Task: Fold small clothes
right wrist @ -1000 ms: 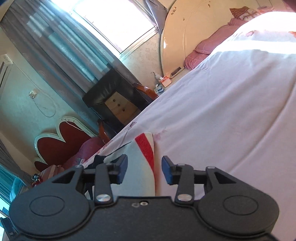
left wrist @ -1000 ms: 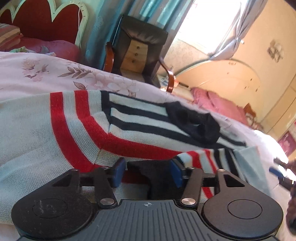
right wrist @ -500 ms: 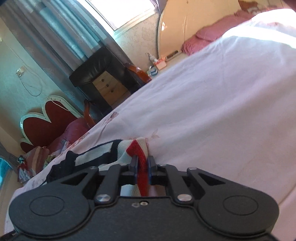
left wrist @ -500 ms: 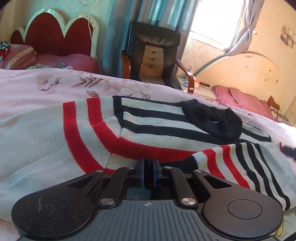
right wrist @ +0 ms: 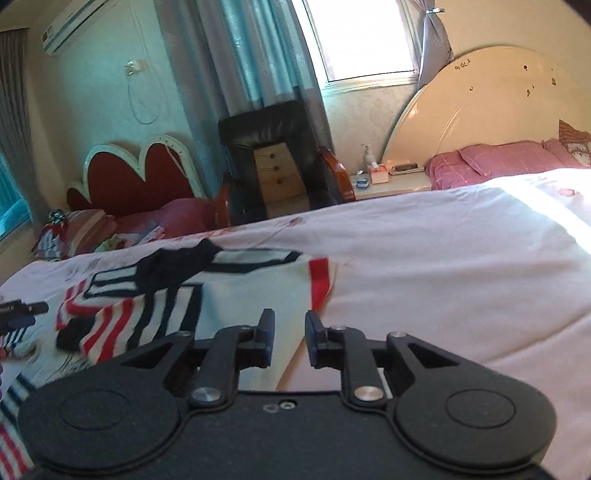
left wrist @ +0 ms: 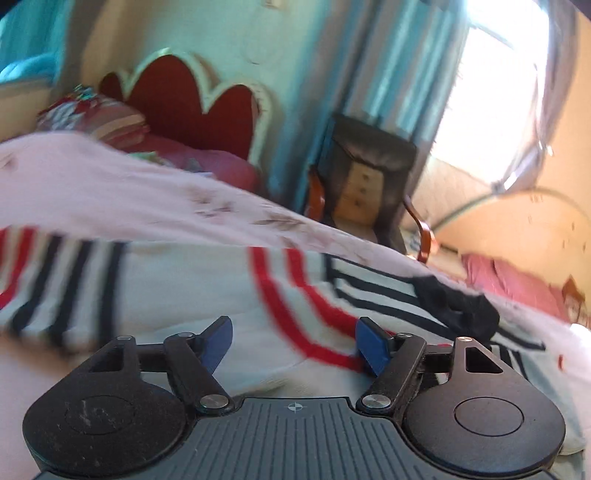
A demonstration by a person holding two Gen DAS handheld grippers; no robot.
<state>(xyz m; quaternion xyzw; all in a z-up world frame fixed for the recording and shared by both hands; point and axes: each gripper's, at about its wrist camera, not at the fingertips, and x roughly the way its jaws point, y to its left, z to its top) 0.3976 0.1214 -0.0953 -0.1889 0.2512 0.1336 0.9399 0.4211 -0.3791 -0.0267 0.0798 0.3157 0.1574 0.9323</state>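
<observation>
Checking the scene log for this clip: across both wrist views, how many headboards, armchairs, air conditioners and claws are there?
Headboards: 2, the red headboard and the cream headboard
Armchairs: 1, the black armchair
Air conditioners: 1, the wall air conditioner
Claws: 2, the left claw and the right claw, both open
Total: 6

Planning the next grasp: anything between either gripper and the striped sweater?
Nothing visible. The left gripper is open right above the striped sweater, and the right gripper is open at its near edge; only bare pink bedsheet lies alongside.
</observation>
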